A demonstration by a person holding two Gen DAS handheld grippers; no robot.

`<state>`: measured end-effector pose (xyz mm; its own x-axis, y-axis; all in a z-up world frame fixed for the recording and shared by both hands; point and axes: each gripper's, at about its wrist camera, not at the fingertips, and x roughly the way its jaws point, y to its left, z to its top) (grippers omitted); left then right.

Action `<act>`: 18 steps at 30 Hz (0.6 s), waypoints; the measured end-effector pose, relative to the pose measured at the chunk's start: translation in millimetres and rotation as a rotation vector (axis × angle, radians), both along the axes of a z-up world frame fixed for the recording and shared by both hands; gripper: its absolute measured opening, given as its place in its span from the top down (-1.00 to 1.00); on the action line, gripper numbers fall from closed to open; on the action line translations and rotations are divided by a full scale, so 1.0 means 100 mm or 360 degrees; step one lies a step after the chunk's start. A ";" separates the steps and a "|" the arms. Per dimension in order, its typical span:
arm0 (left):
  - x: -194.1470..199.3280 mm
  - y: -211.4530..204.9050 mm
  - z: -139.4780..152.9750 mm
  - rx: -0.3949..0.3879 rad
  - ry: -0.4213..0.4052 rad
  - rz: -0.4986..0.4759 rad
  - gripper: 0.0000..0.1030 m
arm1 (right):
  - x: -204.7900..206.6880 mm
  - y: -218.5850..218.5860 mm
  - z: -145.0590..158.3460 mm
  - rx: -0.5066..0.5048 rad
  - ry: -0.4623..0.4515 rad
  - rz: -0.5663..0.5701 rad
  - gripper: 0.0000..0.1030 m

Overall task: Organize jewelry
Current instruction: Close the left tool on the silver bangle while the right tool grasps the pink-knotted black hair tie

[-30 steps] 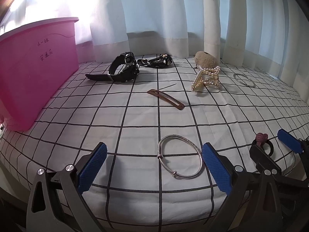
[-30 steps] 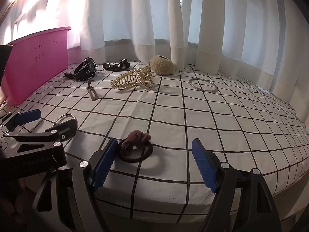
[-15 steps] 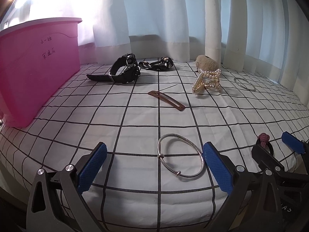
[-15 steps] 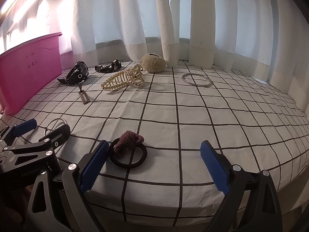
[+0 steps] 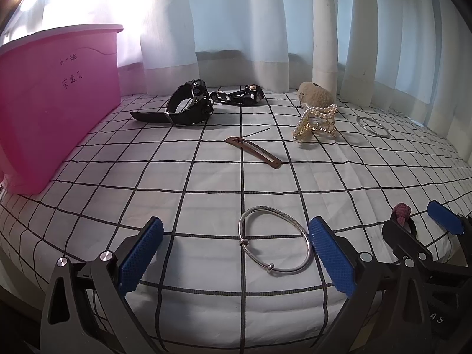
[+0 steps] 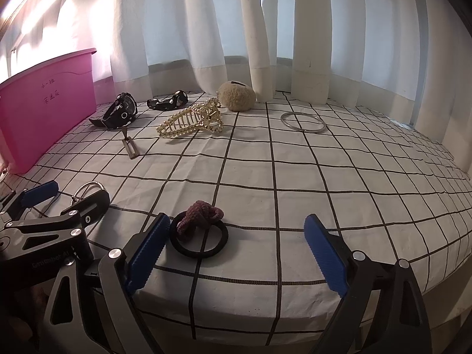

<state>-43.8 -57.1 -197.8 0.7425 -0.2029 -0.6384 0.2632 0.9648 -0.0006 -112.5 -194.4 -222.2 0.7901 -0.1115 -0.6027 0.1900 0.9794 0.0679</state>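
Observation:
A black hair tie with a maroon knot lies on the checked cloth. It sits between the fingers of my right gripper, close to the left pad and not pressed. Those jaws are closing. A silver bangle with small beads lies between the fingers of my left gripper, which is open; the bangle is near the right pad. The two grippers sit side by side at the cloth's near edge. The pink bin stands at the left.
Farther back lie a black watch, a second black strap piece, a brown hair clip, a pearl claw clip, a fluffy beige clip and a plain silver bangle. White curtains hang behind.
My right gripper's jaws spread wider, then drew in slightly; the hair tie now appears nearer its left pad. The left gripper and the bangle have stayed put.

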 end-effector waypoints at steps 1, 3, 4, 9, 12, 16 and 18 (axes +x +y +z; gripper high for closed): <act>0.00 0.00 0.00 -0.0001 0.0003 0.0000 -0.86 | 0.00 0.03 0.01 -0.0015 -0.0006 0.0022 -0.43; 0.00 -0.01 0.01 0.0000 0.0008 -0.0009 -0.81 | 0.00 0.10 0.02 -0.0053 -0.0016 0.0056 -0.24; -0.01 -0.02 0.01 0.0002 0.0007 -0.0018 -0.79 | 0.00 0.12 0.03 -0.0058 -0.0022 0.0071 -0.14; -0.05 -0.06 0.03 0.0021 0.0012 -0.0069 -0.56 | -0.01 0.20 0.04 -0.0065 -0.0040 0.0142 0.28; -0.08 -0.08 0.04 0.0019 0.0008 -0.0098 -0.40 | -0.01 0.23 0.04 -0.0071 -0.0042 0.0171 0.43; -0.11 -0.11 0.05 0.0015 0.0003 -0.0170 -0.07 | -0.01 0.21 0.05 -0.0034 -0.0038 0.0182 0.49; -0.14 -0.15 0.06 0.0042 -0.0009 -0.0190 0.08 | -0.02 0.22 0.05 -0.0041 -0.0037 0.0182 0.52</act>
<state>-58.1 -72.3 -191.7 0.7174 -0.2736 -0.6407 0.3763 0.9261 0.0259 -114.1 -172.0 -217.2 0.8124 -0.0347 -0.5821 0.0754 0.9961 0.0457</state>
